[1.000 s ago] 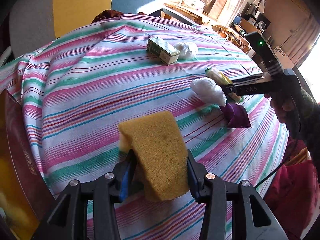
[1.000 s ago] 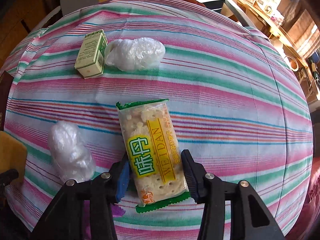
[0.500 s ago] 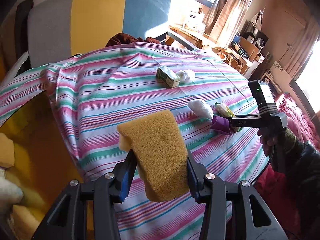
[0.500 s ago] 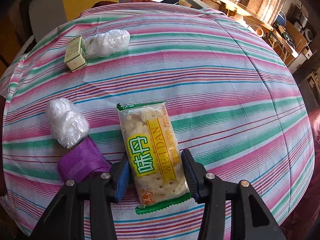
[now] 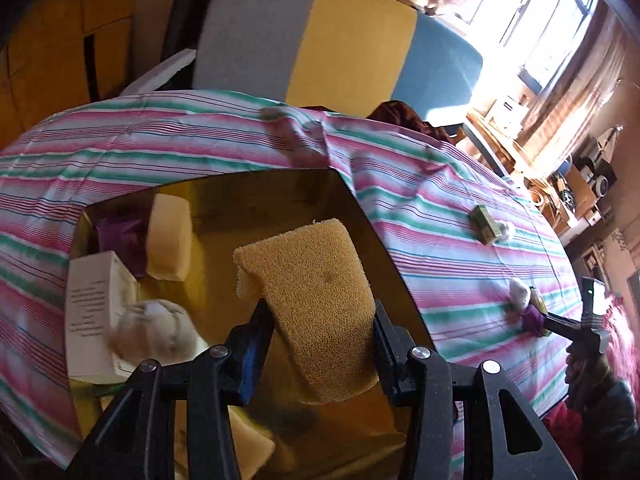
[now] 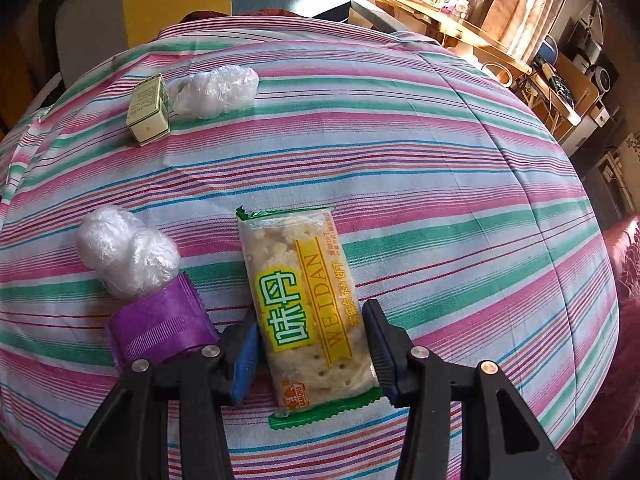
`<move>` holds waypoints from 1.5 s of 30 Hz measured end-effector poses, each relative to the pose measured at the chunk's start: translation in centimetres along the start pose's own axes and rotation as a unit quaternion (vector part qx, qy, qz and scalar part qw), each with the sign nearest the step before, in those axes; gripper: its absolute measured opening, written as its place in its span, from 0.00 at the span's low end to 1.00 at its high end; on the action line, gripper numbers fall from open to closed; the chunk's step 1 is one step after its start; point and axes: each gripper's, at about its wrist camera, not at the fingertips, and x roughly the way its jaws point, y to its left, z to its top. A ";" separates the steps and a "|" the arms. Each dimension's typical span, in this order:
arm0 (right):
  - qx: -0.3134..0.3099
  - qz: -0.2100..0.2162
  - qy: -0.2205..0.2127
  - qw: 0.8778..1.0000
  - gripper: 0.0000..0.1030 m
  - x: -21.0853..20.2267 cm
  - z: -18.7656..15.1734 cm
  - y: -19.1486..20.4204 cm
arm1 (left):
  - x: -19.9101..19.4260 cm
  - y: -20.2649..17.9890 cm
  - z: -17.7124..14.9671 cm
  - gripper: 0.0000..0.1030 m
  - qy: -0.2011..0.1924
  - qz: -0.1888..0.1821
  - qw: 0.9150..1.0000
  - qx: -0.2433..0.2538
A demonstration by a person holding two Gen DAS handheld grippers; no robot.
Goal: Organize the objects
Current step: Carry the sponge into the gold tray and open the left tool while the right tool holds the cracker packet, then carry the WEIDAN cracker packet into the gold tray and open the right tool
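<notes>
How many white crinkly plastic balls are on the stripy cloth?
2. One plastic ball sits beside the small green box; the other touches the purple pouch. More may be hidden.

Striped tablecloth (image 6: 440,208), green carton (image 6: 149,115), two plastic wads (image 6: 216,92), purple pouch (image 6: 160,326), yellow bin (image 5: 384,248)

A yellow-brown sponge (image 5: 316,304), porous and wedge-cut, is held tilted above a yellow bin (image 5: 372,224) that holds a pale sponge block (image 5: 168,240), a white box (image 5: 90,300), a purple pouch (image 5: 118,236) and a plastic wad (image 5: 154,336). A clear, green-edged cracker packet (image 6: 306,308) lies lengthwise on the striped cloth (image 6: 460,200).
</notes>
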 end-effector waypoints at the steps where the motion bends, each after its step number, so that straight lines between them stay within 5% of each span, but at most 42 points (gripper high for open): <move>1: -0.001 0.000 0.000 1.000 0.47 0.0 0.0 -0.2 | 0.0 0.5 0.2 0.46 -0.001 0.005 1.000 -0.003; 8: -0.007 -0.004 -0.002 1.000 0.47 1.4 1.5 1.3 | 1.3 1.7 0.8 0.46 0.002 0.039 0.999 0.000; 15: -0.011 -0.007 -0.003 1.000 0.47 2.2 2.7 2.9 | 5.4 2.4 3.2 0.46 0.051 0.056 0.997 0.001; 24: -0.013 -0.009 -0.005 1.000 0.47 2.5 3.3 3.4 | 10.2 5.4 5.6 0.49 0.085 0.126 0.988 -0.017; 33: -0.011 -0.010 -0.007 1.000 0.47 2.2 3.4 3.8 | 8.6 6.0 5.4 0.65 0.054 0.124 0.991 -0.019; 45: -0.014 -0.017 -0.012 1.000 0.47 1.0 2.3 5.3 | 4.2 5.4 4.8 0.68 -0.001 0.132 0.991 -0.010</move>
